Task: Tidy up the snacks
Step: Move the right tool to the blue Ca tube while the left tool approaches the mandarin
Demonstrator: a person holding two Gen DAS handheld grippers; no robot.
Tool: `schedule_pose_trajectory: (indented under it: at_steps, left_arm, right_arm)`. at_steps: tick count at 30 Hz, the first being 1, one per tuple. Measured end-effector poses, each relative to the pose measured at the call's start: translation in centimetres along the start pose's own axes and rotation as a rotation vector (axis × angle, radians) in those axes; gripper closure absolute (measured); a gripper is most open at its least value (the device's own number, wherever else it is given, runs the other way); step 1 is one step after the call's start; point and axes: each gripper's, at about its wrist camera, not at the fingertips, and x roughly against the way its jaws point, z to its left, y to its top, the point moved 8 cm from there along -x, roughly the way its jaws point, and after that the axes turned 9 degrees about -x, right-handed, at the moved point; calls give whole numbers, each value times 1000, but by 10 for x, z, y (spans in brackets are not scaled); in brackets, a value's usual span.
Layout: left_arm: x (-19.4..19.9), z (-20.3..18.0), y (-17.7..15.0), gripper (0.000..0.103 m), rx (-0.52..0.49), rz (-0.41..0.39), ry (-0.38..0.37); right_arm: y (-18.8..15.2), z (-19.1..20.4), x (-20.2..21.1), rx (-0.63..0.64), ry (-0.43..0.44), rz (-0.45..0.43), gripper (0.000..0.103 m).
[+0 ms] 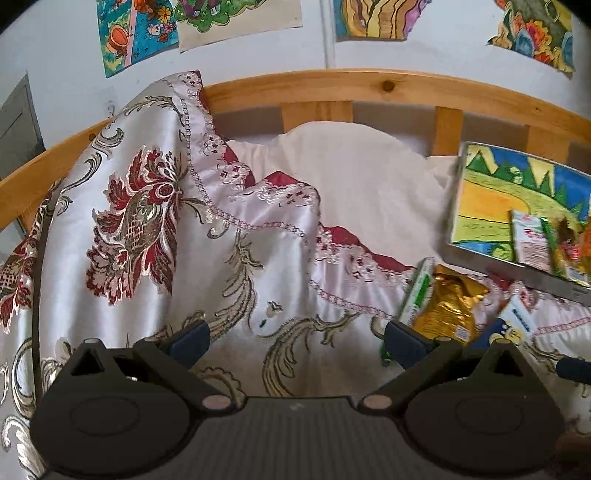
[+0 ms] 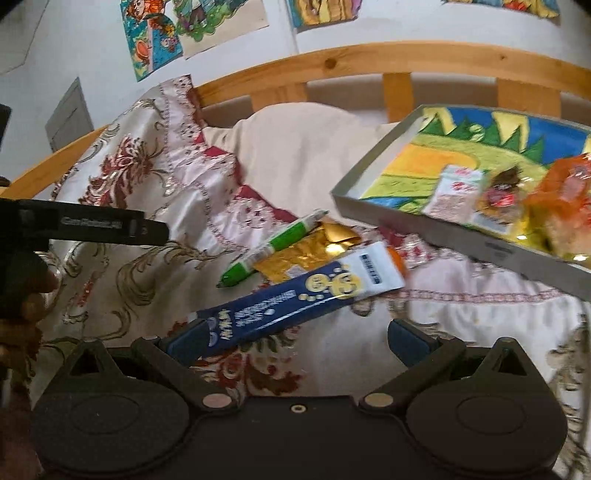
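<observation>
A grey box lid with a bright drawing inside (image 2: 436, 232) (image 1: 480, 254) lies on the bed at the right and holds several snack packets (image 2: 458, 195). On the bedspread beside it lie a green and white bar (image 2: 273, 247), a gold foil packet (image 2: 314, 251) (image 1: 447, 306) and a blue and white snack bar (image 2: 295, 299). My right gripper (image 2: 297, 341) is open, its left finger next to the blue bar's near end. My left gripper (image 1: 297, 341) is open and empty over the bedspread, left of the gold packet.
A satin bedspread (image 1: 147, 221) with red flowers covers the bed and hangs over the wooden rail (image 1: 369, 86). A cream pillow (image 1: 362, 177) lies at the back. Drawings (image 1: 136, 33) hang on the wall. The left gripper's body (image 2: 92, 225) shows in the right wrist view.
</observation>
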Motion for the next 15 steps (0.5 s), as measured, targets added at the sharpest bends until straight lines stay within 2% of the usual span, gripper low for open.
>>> schedule_pose_trajectory:
  at_steps: [5, 10, 15]
  left_arm:
    - [-9, 2, 5, 1, 6, 7, 14]
    - [-16, 5, 11, 1, -6, 12, 43]
    - [-22, 11, 14, 1, 8, 20, 69]
  right_arm:
    - [1, 5, -17, -46, 53, 49, 1]
    - [4, -2, -31, -128, 36, 68, 1]
    - [13, -9, -37, -217, 18, 41, 1]
